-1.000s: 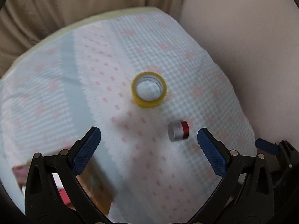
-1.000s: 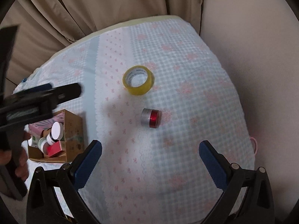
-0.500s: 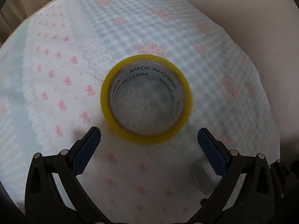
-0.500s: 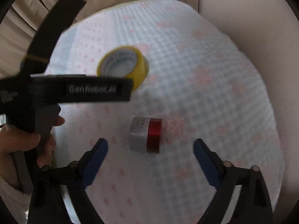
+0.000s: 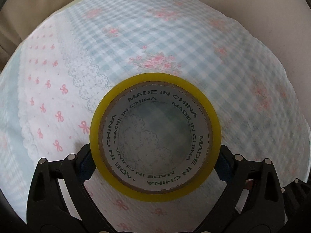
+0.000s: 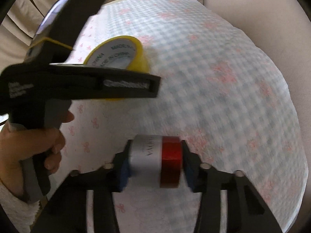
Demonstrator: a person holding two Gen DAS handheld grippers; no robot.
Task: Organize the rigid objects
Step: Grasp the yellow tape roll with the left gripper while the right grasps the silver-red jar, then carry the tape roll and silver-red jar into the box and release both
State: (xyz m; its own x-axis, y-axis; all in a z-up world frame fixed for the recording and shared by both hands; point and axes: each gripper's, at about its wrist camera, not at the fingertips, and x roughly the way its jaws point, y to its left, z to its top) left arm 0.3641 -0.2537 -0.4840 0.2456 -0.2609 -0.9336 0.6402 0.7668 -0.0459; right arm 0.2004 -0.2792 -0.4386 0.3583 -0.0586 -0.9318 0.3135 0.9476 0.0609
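yellow tape roll (image 5: 155, 137) now sits clamped between the left claw (image 5: 155, 162) pads, a second ago wide open above it; right claw (image 6: 155, 167) has likewise closed on the silver-and-red jar (image 6: 155, 161); both apparently just off the cloth-covered surface (image 5: 136, 44), hands level, ready for transfer.

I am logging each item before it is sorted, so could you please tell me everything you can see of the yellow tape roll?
The yellow tape roll is a ring of glossy, translucent yellow tape wound on a brown cardboard core whose pale inner wall repeats MADE IN CHINA in black. Its open centre faces the left wrist camera, showing the patterned tablecloth through it. The left gripper clamps it, one blue pad on each side of its outer face. Whether it rests on the cloth or is lifted cannot be told.
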